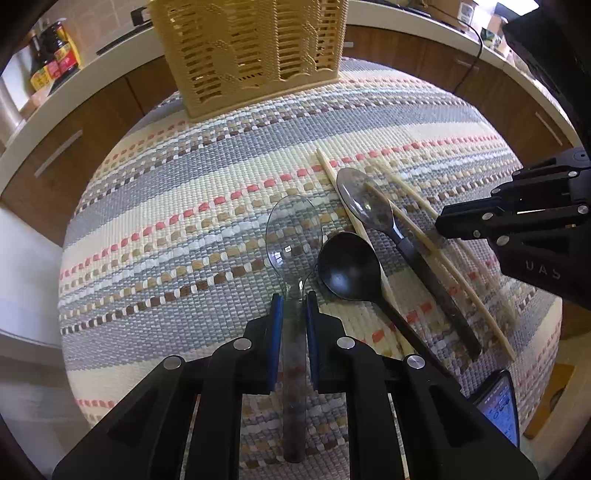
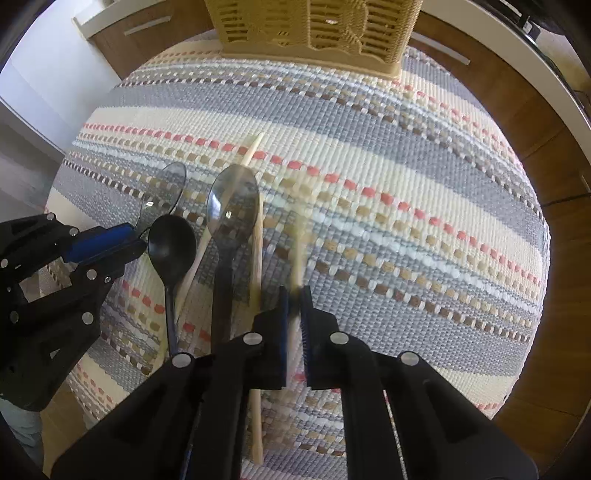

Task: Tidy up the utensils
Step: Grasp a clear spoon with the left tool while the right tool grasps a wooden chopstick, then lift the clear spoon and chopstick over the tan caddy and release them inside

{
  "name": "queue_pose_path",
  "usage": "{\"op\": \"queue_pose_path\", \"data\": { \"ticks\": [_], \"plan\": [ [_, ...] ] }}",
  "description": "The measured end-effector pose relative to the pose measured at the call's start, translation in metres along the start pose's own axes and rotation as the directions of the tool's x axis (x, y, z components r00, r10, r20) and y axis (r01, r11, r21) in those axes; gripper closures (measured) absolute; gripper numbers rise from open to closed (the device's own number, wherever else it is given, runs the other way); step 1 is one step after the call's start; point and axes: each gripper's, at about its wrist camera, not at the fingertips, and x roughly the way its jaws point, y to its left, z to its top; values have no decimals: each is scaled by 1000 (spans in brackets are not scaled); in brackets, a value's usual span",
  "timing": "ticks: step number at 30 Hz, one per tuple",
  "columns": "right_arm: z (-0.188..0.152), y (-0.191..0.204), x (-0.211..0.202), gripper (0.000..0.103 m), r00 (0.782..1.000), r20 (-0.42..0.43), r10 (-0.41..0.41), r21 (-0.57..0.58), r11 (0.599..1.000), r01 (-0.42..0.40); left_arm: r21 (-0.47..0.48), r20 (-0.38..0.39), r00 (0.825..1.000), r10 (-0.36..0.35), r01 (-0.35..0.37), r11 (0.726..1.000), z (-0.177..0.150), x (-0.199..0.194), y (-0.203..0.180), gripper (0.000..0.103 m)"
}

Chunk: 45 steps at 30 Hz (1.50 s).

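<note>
My left gripper (image 1: pixel 294 299) is shut on the handle of a clear plastic spoon (image 1: pixel 293 236), whose bowl rests on the woven mat. Right of it lie a black spoon (image 1: pixel 349 267), a smoky clear spoon (image 1: pixel 365 205) with a dark handle, and several wooden chopsticks (image 1: pixel 436 254). My right gripper (image 2: pixel 294 295) is shut on a blurred chopstick (image 2: pixel 297 236); another chopstick (image 2: pixel 256 258) lies just left of it. The tan slatted utensil basket (image 1: pixel 251 48) stands at the mat's far edge, and it also shows in the right wrist view (image 2: pixel 314 26).
The striped woven mat (image 1: pixel 184 192) covers the round table. Brown cabinets and a white counter curve behind. Sauce bottles (image 1: pixel 55 51) stand at far left. A phone (image 1: pixel 498 406) lies at the mat's near right edge.
</note>
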Motion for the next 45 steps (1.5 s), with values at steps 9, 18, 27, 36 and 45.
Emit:
{"op": "queue_pose_path", "data": {
  "ticks": [9, 18, 27, 36, 45],
  "plan": [
    [2, -22, -25, 99, 997, 70, 21, 4, 1000, -22, -55, 130, 991, -30, 38, 998, -2, -34, 22, 93],
    [10, -31, -77, 99, 978, 206, 42, -29, 999, -36, -87, 282, 959, -29, 56, 995, 17, -81, 39, 93],
    [38, -30, -159, 99, 886, 460, 57, -46, 998, -40, -133, 538, 843, -19, 107, 985, 68, -164, 77, 93],
    [84, -33, -215, 99, 719, 692, 61, -18, 998, -67, -128, 701, 712, -31, 169, 977, 131, -196, 96, 93],
    [144, -71, -237, 99, 594, 800, 86, 33, 982, -187, -95, 768, 635, -85, 244, 965, 179, -177, 113, 93]
  ]
}}
